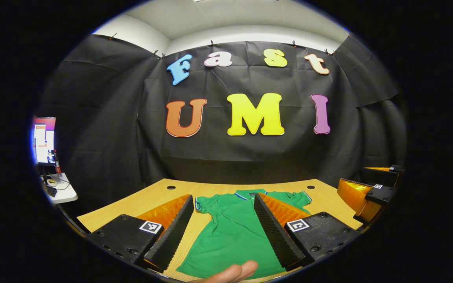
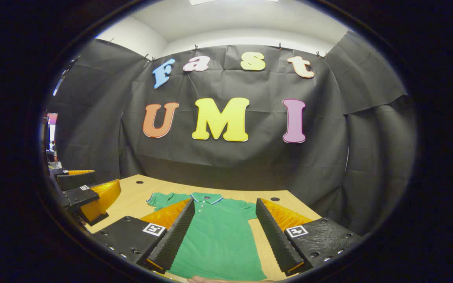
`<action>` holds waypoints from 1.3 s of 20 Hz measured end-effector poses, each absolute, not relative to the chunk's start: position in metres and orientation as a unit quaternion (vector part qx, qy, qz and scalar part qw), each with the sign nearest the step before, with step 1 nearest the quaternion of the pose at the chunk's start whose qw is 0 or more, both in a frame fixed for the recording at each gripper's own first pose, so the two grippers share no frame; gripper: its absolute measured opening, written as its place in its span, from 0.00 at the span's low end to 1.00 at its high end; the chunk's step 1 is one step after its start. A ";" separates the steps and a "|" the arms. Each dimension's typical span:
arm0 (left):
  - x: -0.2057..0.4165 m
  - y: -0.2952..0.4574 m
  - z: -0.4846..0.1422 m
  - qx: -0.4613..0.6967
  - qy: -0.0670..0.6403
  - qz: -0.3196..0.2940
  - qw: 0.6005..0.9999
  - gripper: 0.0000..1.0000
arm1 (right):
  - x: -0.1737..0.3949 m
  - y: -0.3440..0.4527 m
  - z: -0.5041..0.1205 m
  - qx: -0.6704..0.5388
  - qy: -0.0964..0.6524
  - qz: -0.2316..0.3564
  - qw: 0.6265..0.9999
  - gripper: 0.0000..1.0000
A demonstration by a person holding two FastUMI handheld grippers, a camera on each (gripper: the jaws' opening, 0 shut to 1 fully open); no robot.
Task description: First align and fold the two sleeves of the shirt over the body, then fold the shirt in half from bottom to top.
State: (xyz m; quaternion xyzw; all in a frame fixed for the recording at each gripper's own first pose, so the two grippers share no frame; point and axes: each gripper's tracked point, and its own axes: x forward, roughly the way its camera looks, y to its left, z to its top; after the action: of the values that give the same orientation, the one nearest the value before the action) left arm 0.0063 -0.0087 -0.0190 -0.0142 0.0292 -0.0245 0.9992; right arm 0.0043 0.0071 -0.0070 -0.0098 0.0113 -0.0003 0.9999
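Left gripper view: green shirt (image 1: 230, 232) lies flat between the spread left tool (image 1: 223, 226).

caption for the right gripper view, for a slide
Open right gripper hovers above a green polo shirt spread flat on the wooden table.

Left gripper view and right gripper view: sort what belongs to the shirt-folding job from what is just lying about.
Job:
green shirt
left gripper, fingers open
right gripper, fingers open
wooden table

Lying about:
monitor
small white side table with clutter
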 end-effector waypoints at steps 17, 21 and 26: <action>0.026 -0.017 -0.058 -0.001 0.072 -0.021 0.997 0.99 | 0.159 -0.111 -0.036 -0.010 0.105 -0.056 0.993 0.95; 0.037 -0.023 -0.076 0.003 0.094 -0.017 0.995 1.00 | 0.222 -0.149 -0.085 0.024 0.176 -0.047 0.983 0.97; 0.049 -0.018 -0.092 0.023 0.104 0.007 0.994 0.99 | 0.275 -0.203 -0.131 0.071 0.226 -0.074 0.969 0.95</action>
State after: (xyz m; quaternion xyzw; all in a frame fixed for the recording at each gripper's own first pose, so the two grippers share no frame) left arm 0.0491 -0.0184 -0.0921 0.0232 0.1043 0.0069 0.9942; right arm 0.2752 -0.2033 -0.1307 0.0710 0.2262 -0.0744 0.9686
